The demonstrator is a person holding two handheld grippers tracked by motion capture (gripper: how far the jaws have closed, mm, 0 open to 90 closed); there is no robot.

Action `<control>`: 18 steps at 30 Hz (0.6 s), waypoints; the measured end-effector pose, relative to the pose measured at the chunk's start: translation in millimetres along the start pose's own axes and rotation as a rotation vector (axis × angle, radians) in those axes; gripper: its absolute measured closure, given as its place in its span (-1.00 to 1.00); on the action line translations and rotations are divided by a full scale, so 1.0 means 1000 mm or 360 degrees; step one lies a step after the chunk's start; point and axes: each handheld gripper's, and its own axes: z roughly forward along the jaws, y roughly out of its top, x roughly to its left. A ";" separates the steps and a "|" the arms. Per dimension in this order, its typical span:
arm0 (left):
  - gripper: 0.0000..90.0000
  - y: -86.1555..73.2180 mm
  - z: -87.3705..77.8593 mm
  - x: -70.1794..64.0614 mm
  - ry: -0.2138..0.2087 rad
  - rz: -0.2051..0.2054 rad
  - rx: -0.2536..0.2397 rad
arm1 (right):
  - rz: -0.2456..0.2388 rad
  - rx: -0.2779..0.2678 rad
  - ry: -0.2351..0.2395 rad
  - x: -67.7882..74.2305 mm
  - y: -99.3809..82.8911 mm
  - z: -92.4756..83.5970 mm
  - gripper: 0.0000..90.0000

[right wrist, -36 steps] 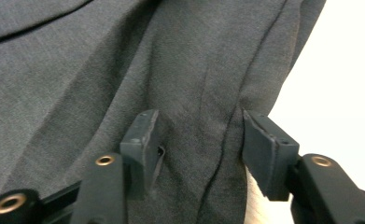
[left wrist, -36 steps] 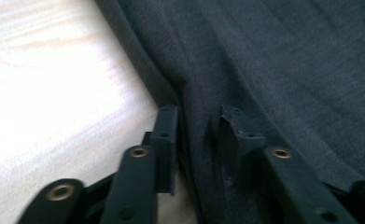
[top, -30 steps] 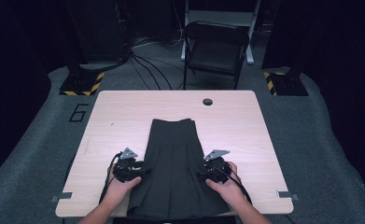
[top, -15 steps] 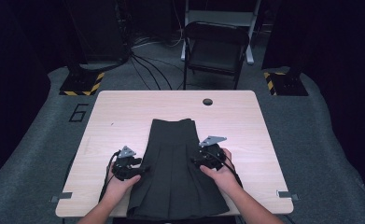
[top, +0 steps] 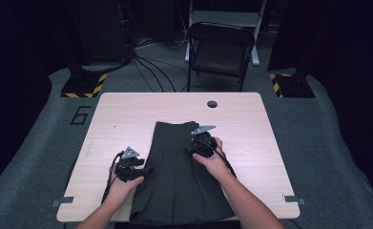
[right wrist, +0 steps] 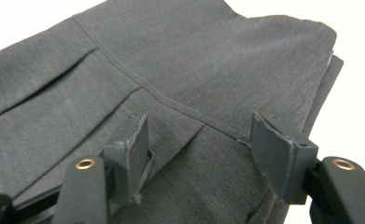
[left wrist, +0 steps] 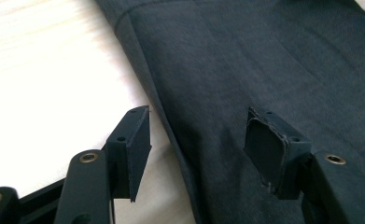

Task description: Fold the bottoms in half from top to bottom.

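While your skirt (top: pixel 174 176) lies at the pale wooden table's (top: pixel 127 109) six o'clock, both grippers, left (top: pixel 148 170) and right (top: pixel 190 143), stand apart, having just widened, a folding chair (top: pixel 220 52) at twelve.

Light wooden table (top: pixel 127 114) with 1 dark pleated skirt (top: pixel 174 186) flat on it

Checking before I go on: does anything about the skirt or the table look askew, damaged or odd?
Nothing stands out. The dark pleated skirt lies flat on the table, waistband toward the far side, its hem reaching the near edge. The left gripper straddles its side edge and the right gripper hovers near the waistband seam, both open.
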 end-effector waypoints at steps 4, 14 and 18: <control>-0.11 0.008 0.001 0.006 0.0015 -0.0003 0.0010 | 0.0015 0.0023 0.0013 -0.004 -0.004 0.004 -0.12; -0.13 0.035 0.016 0.020 0.0032 -0.0009 0.0040 | 0.0019 0.0014 -0.0040 -0.005 -0.016 0.006 -0.03; -0.13 0.047 0.024 0.023 0.0033 -0.0049 -0.0014 | 0.0000 0.0002 -0.0066 -0.002 -0.017 0.008 -0.02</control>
